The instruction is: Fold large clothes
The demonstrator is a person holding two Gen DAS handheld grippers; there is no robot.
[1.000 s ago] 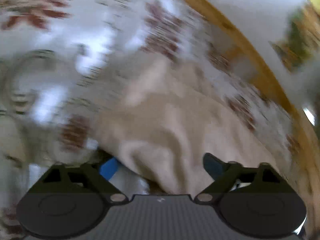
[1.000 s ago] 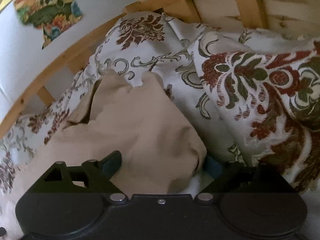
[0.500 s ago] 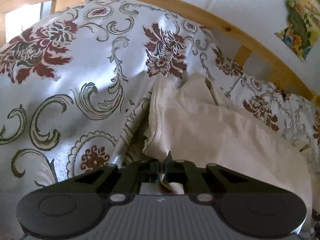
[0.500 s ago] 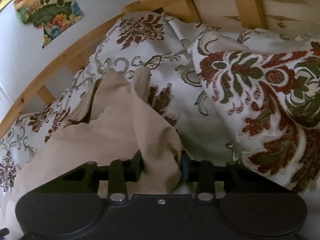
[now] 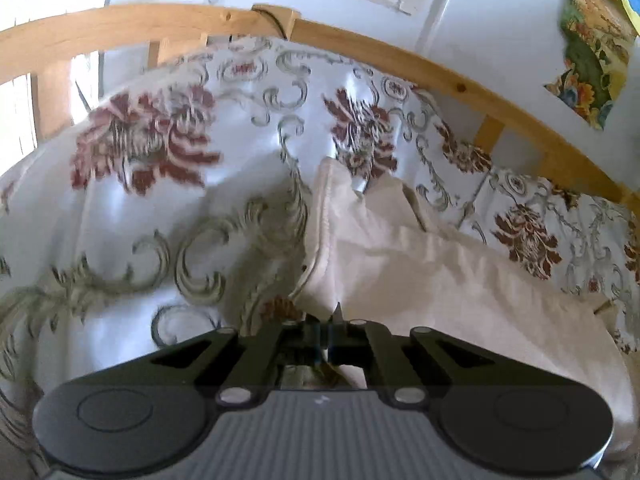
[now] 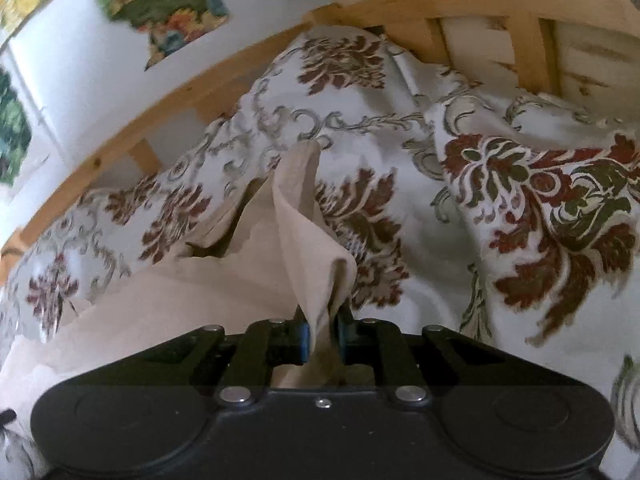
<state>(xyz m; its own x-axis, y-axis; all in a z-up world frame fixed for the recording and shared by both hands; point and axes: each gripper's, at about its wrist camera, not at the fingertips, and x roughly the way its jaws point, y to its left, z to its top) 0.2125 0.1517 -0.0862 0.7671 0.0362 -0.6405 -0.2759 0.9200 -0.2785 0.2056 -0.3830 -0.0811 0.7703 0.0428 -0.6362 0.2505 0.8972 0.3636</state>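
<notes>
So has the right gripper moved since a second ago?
Yes. The right gripper, closing on the beige garment, has risen: the wooden bed rail sits lower in its view and more wall shows.

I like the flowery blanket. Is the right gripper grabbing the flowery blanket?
No. The right gripper is pinching a fold of the plain beige garment, and its jaws are closing on it; the flowery bedspread lies underneath.

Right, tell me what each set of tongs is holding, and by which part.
Both grip the beige garment: the left tongs pinch a thin edge, and the right tongs, closing, clamp a bunched fold.
</notes>
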